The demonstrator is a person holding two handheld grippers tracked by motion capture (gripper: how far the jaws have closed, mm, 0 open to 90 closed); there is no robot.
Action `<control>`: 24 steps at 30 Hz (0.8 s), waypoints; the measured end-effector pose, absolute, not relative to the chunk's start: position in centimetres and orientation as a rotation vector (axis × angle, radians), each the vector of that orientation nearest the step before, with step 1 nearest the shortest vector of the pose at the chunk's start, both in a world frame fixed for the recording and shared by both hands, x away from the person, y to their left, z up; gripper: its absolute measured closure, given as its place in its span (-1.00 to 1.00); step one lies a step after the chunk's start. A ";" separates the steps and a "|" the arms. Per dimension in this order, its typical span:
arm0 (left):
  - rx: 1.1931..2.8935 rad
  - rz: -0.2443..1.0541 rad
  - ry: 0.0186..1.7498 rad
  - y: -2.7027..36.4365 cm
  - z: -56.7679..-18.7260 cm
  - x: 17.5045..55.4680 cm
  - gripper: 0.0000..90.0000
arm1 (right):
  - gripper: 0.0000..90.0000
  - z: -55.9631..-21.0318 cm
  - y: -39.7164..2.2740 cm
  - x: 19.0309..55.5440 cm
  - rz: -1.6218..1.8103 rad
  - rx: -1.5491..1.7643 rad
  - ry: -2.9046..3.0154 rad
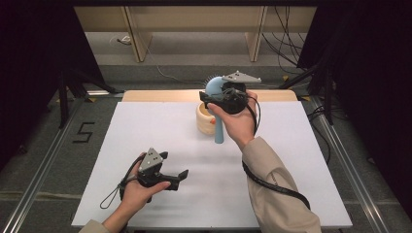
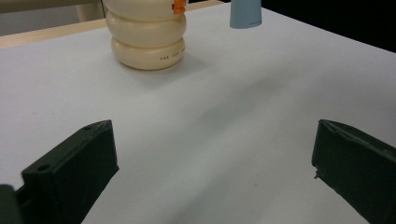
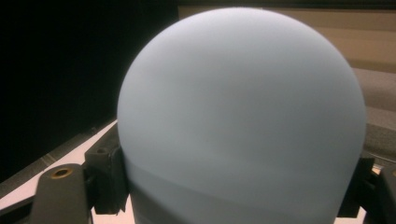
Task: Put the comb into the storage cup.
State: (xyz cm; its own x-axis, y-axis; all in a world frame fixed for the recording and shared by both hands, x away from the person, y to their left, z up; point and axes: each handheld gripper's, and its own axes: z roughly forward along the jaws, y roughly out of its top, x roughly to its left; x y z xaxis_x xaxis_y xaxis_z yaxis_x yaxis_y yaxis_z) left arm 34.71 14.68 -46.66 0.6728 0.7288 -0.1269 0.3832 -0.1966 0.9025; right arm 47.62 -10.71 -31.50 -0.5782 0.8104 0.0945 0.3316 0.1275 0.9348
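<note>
Brush (image 1: 217, 104), pale blue w/ domed head, clamped in right hand-held gripper (image 1: 224, 95).

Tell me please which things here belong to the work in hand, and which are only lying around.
In use:
- right gripper, shut on the light blue brush
- cream ribbed holder, likely where the brush belongs

Lying about or idle:
- left gripper, open, low over the white table
- cables on the floor behind

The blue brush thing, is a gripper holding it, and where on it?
Yes. The right gripper holds the light blue brush by its rounded head end, jaws pressed on both sides. The left gripper is open and holds nothing.
</note>
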 end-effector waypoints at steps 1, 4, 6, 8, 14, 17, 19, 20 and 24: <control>1.814 0.401 0.884 14.7 -46.7 34.7 -1.00 | -0.53 -31.5 -10.7 47.6 1.452 1.098 1.969; 1.814 0.403 0.884 14.7 -46.7 34.7 -1.00 | -0.53 -31.4 -10.8 47.6 1.454 1.100 1.964; 1.814 0.404 0.884 14.7 -46.7 34.7 -1.00 | -0.52 -31.4 -10.8 47.7 1.454 1.098 1.962; 1.813 0.403 0.885 14.7 -46.7 34.7 -1.00 | -0.52 -31.3 -10.8 47.7 1.455 1.099 1.959; 1.813 0.404 0.883 14.7 -46.6 34.7 -1.00 | -0.52 -31.2 -10.9 47.8 1.459 1.099 1.954; 1.815 0.406 0.883 14.7 -46.7 34.7 -1.00 | -0.52 -31.1 -10.9 47.8 1.462 1.100 1.951; 1.815 0.408 0.883 14.7 -46.7 34.7 -1.00 | -0.52 -31.0 -10.8 47.8 1.462 1.096 1.948; 1.816 0.409 0.882 14.7 -46.7 34.7 -1.00 | -0.52 -30.9 -10.8 47.8 1.463 1.094 1.947; 1.815 0.410 0.882 14.7 -46.7 34.7 -1.00 | -0.52 -30.7 -10.8 47.9 1.468 1.095 1.939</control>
State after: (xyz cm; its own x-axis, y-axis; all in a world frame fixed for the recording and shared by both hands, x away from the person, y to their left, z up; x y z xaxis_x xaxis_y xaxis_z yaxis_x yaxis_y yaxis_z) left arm 34.74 14.68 -46.69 0.6724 0.7304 -0.1204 0.3789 -0.1999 0.9036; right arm 47.87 -10.84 -30.68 -0.5713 0.8153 0.0945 0.3125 0.1096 0.9436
